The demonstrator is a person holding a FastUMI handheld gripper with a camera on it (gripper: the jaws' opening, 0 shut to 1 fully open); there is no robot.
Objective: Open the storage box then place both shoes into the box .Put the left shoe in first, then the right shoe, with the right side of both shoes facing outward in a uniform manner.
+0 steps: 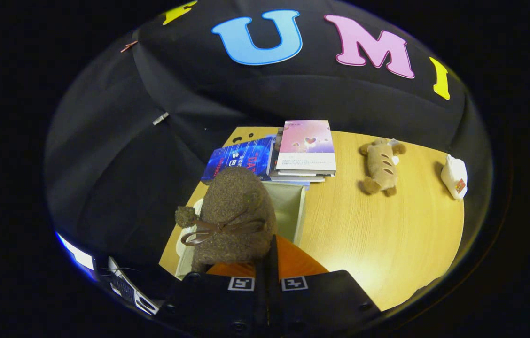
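A brown fuzzy shoe (234,211) with a brown ribbon bow and a pompom hangs just ahead of my gripper (272,263). The orange fingers (300,263) are closed together with almost no gap, holding the shoe by its rear edge. Below and behind the shoe stands the open storage box (300,211), its pale inside showing to the right of the shoe. The shoe covers much of the box's opening and its left part. I cannot tell whether another shoe lies inside.
The box stands on a wooden table (387,234). Beyond it lie a stack of books (305,152) and a blue book (239,159). A bread-shaped plush toy (381,165) and a white packet (454,176) lie to the far right.
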